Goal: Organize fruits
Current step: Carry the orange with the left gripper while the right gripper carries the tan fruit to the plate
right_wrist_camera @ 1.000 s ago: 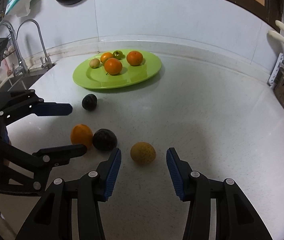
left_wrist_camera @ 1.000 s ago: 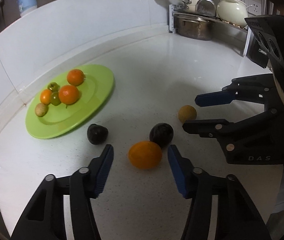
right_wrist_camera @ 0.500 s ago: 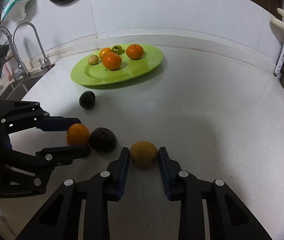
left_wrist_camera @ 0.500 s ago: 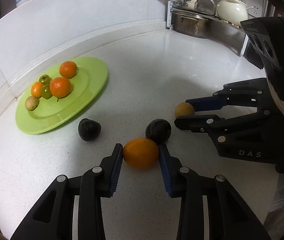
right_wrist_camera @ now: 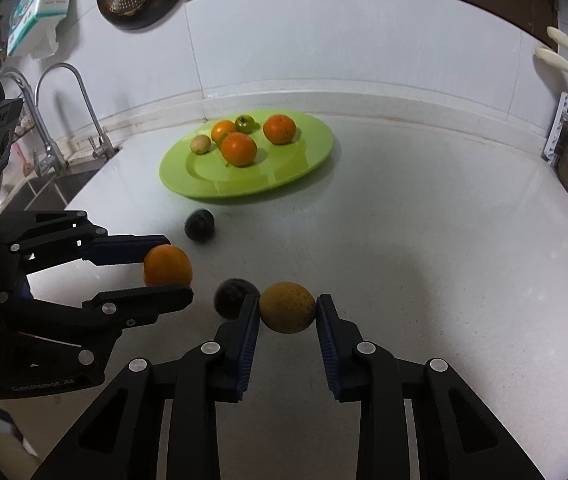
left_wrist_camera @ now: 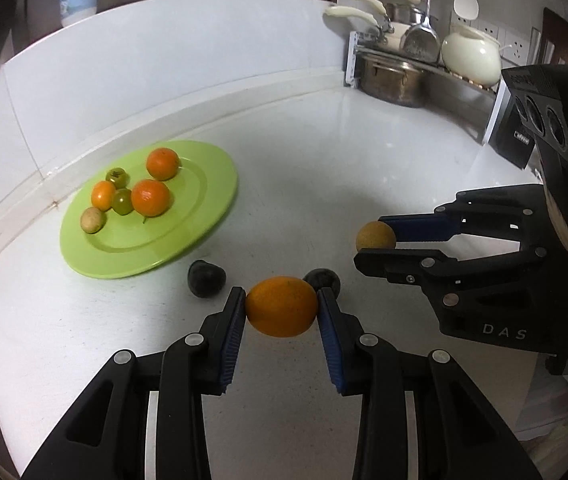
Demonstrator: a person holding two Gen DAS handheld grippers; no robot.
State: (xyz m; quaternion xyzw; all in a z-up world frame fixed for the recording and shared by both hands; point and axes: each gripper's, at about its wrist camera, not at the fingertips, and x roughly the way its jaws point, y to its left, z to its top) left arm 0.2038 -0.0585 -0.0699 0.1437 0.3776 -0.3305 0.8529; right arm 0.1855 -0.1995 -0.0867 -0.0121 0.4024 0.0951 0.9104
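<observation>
My left gripper [left_wrist_camera: 281, 307] is shut on an orange [left_wrist_camera: 281, 306] and holds it above the white counter; both show in the right wrist view, gripper [right_wrist_camera: 165, 268] and orange [right_wrist_camera: 167, 266]. My right gripper [right_wrist_camera: 287, 309] is shut on a brownish-yellow fruit [right_wrist_camera: 288, 307], which also shows in the left wrist view [left_wrist_camera: 376, 236]. Two dark round fruits lie on the counter, one [left_wrist_camera: 206, 278] near the green plate [left_wrist_camera: 203, 200] and one [left_wrist_camera: 326, 278] behind the orange. The plate holds three oranges, two small green fruits and a small tan fruit.
A dish rack with a steel pot [left_wrist_camera: 396, 78] and a white teapot [left_wrist_camera: 472, 60] stands at the back right corner. A sink with taps [right_wrist_camera: 67, 120] lies left of the plate. The backsplash wall runs behind the plate.
Both grippers closed on their fruits and lifted them off the counter. The dark fruits and the plate have not moved.
</observation>
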